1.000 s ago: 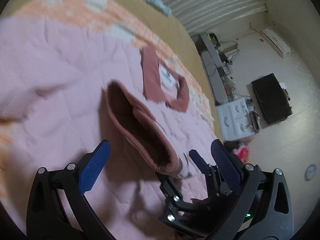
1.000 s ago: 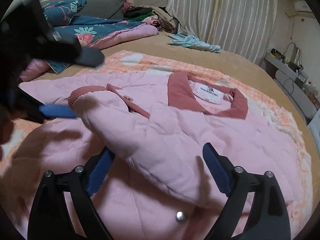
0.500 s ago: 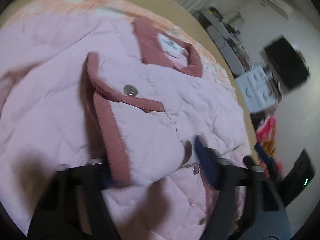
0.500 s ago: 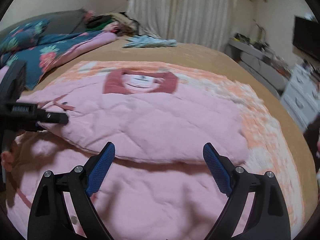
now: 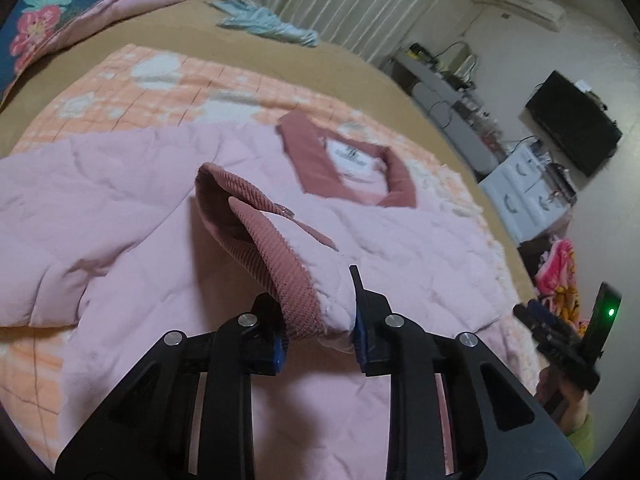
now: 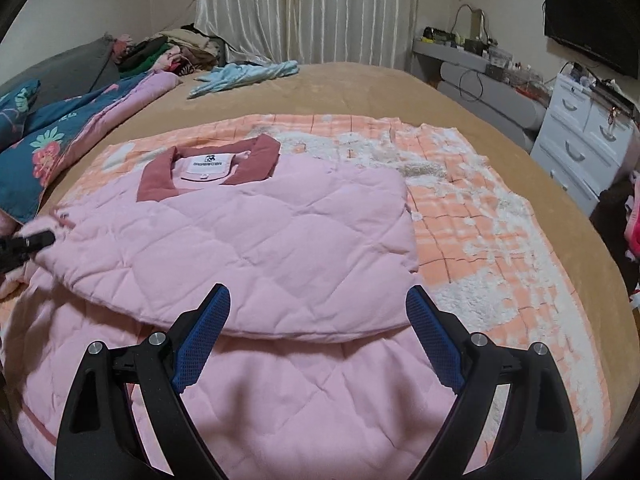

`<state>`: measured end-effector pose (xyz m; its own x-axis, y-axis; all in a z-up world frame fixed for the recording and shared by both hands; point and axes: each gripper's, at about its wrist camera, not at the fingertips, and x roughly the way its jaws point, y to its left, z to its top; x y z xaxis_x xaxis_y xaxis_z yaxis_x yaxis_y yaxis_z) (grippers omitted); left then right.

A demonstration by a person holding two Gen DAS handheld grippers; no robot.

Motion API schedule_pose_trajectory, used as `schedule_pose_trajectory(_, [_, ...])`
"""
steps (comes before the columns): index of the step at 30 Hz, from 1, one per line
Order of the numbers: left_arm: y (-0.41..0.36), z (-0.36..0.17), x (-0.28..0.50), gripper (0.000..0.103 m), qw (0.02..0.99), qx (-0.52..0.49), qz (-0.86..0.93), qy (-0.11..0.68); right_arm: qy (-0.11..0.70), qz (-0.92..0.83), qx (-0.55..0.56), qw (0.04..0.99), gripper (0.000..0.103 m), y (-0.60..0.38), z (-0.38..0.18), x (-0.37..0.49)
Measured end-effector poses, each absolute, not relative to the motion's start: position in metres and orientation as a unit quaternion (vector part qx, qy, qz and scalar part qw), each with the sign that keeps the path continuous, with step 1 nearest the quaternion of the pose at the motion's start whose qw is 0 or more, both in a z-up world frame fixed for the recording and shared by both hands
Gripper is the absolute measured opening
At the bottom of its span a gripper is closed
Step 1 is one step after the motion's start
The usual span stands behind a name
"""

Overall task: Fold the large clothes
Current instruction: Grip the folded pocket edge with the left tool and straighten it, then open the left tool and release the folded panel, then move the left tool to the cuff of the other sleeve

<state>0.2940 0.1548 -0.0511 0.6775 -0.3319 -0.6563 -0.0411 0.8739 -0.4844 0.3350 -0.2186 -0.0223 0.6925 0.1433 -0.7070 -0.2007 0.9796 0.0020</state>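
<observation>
A pink quilted jacket (image 6: 260, 240) with a dusty-red collar (image 6: 208, 164) lies spread on the bed. One sleeve is folded across its body. In the left wrist view the sleeve's ribbed red cuff (image 5: 288, 276) sits between the blue pads of my left gripper (image 5: 318, 320), whose jaws are closing and pressing on it from both sides. That gripper also shows at the left edge of the right wrist view (image 6: 24, 244), at the sleeve end. My right gripper (image 6: 316, 344) hovers open over the jacket's lower half with nothing between its fingers.
Under the jacket lies an orange checked blanket (image 6: 480, 216) on a tan bed cover (image 6: 360, 88). A floral quilt (image 6: 48, 148) and a clothes pile (image 6: 172, 48) are at the far left, a light blue garment (image 6: 248, 74) behind. White drawers (image 6: 580, 140) stand beside the bed on the right.
My left gripper's jaws came together from wide open onto the sleeve cuff. My right gripper slid to the right over the jacket, away from the left one, and stayed open.
</observation>
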Motion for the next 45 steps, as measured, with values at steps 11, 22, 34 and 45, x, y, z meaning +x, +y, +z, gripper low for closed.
schedule_pose_trajectory(11, [0.153,-0.072,0.291,0.028,0.877,-0.197,-0.063,0.434,0.424,0.106,-0.052,0.898,0.090,-0.194,-0.041,0.379])
schedule_pose_trajectory(22, [0.150,-0.080,0.289,0.040,0.868,-0.192,-0.062,0.453,0.479,0.078,-0.029,0.874,0.099,-0.209,-0.089,0.395])
schedule_pose_trajectory(34, [0.148,-0.065,0.273,0.094,0.871,-0.175,-0.018,0.458,0.472,0.062,-0.030,0.879,0.099,-0.205,-0.090,0.391])
schedule_pose_trajectory(45, [0.174,-0.041,0.248,0.094,0.876,-0.184,0.042,0.444,0.441,0.082,0.001,0.894,0.099,-0.183,-0.059,0.364])
